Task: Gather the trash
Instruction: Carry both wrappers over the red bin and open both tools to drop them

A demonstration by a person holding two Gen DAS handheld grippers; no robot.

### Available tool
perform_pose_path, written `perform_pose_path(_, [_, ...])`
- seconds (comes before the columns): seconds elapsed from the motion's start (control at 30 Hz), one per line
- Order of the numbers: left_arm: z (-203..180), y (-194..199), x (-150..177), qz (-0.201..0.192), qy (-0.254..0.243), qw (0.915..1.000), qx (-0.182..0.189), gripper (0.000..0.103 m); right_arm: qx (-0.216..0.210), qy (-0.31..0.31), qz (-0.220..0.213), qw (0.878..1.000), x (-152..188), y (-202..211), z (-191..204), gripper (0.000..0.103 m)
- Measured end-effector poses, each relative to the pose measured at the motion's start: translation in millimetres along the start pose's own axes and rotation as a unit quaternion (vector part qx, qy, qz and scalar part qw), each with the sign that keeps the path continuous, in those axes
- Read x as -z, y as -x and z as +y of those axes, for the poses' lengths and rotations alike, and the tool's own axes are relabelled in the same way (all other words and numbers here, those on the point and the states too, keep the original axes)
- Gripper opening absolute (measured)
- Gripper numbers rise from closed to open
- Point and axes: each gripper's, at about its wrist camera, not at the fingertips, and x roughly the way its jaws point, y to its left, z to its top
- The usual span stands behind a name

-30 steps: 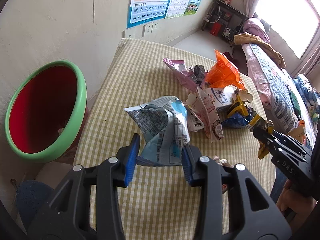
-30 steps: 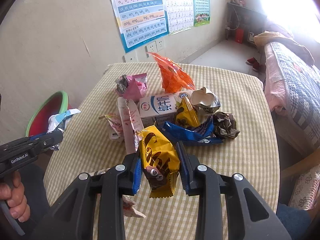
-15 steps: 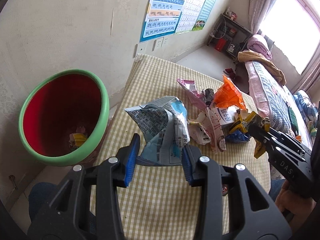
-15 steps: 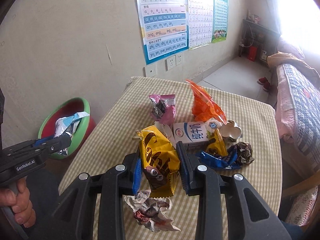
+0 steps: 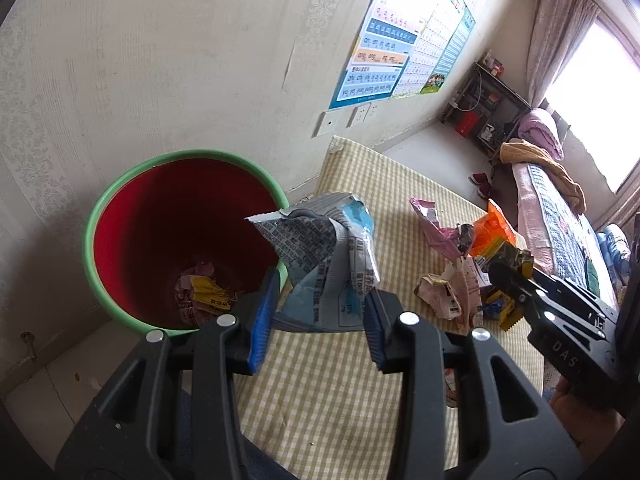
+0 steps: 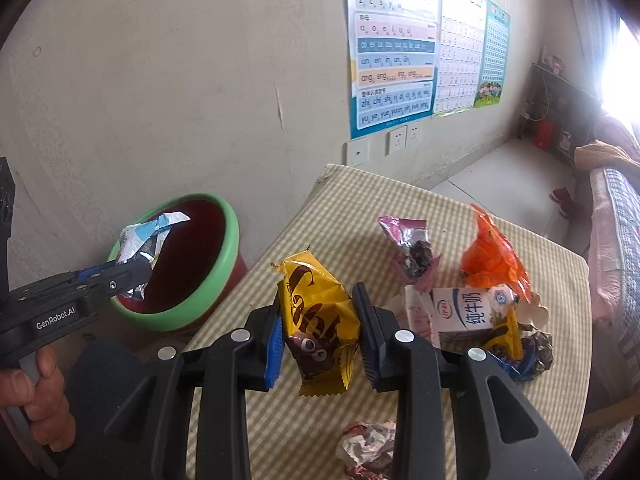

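1. Far left: the red plastic bin with a green rim (image 5: 120,200), on the floor beside the table, some wrappers already at its bottom.
2. My left gripper (image 5: 318,320) is pinching a crumpled grey-and-blue foil bag (image 5: 324,260), held up right by the bin's rim.
3. My right gripper (image 6: 318,334) is clamped on a yellow-and-brown snack wrapper (image 6: 316,312), above the yellow checked tablecloth (image 6: 400,200).
4. Further right, on the cloth: a pink wrapper (image 6: 404,236), an orange plastic bag (image 6: 492,256), and a white milk carton (image 6: 460,312).

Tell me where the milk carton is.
In the right wrist view, the milk carton lies on the table, right of centre, under the orange wrapper.
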Motion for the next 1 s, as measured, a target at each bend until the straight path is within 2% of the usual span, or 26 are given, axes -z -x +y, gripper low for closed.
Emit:
perform_pose_path(0.57, [75.5, 12.4, -15.7, -0.020, 0.057, 0.9976, -0.034, 0.038, -0.057, 0.056, 0.003, 0.997, -40.5, -41.8, 82.1, 0.031])
perform_pose_path(1.0, [127.2, 6.6, -22.8, -0.017, 0.099, 0.9936, -0.052, 0.038, -0.094, 0.086, 0.016, 0.992, -60.3, -83.0, 137.9, 0.031])
